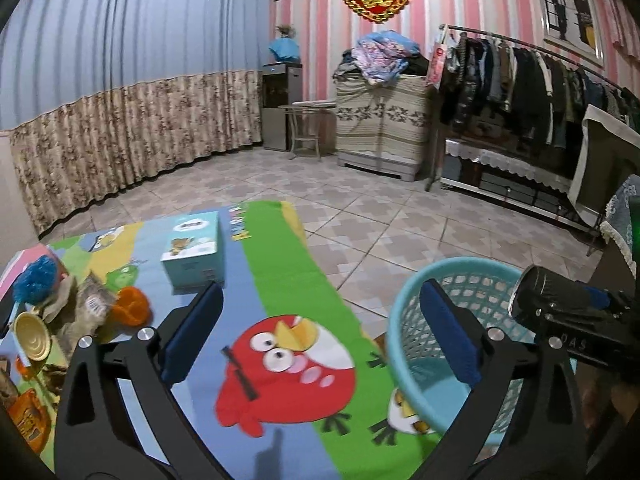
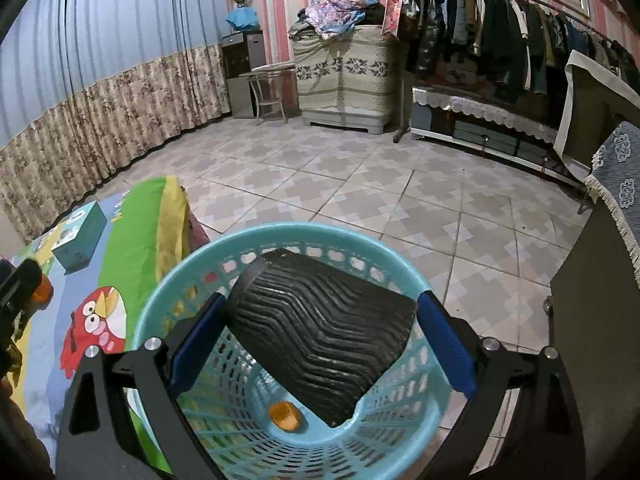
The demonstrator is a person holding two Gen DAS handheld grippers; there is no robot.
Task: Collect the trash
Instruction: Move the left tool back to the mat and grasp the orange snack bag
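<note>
The black ribbed paper cup (image 2: 320, 332) lay on its side between the pads of the right claw (image 2: 320, 344), directly over the mouth of the turquoise mesh waste basket (image 2: 192, 256). Its sleeve carried raised wavy ridges; the rim end pointed up and left, and the wall looked undented. The right claw appeared to be grasping it, with both blue pads set against the cup's ends, though firm contact on the left pad could not be confirmed. The cup sat above the rim, not yet resting on the basket floor.

One orange item (image 2: 284, 416), seemingly a piece of peel, already lay at the basket's bottom. Judged from this, collection was under way: one piece in, a second poised for release.

The left claw (image 1: 320, 336) was released, its jaws wide apart and holding nothing, over the cartoon-printed mat (image 1: 280, 272), with the basket just beside it to the right.

Work remained. A cluster of litter (image 1: 76, 312) sat at the mat's left edge: an orange peel (image 1: 132, 306), crumpled wrappers, a round yellow lid (image 1: 32, 340), a blue mesh scrubber (image 1: 34, 278) and an orange packet (image 1: 30, 420). A light blue tissue box (image 1: 194, 254) stood farther back on the mat; whether it counted as trash could not be told.
</note>
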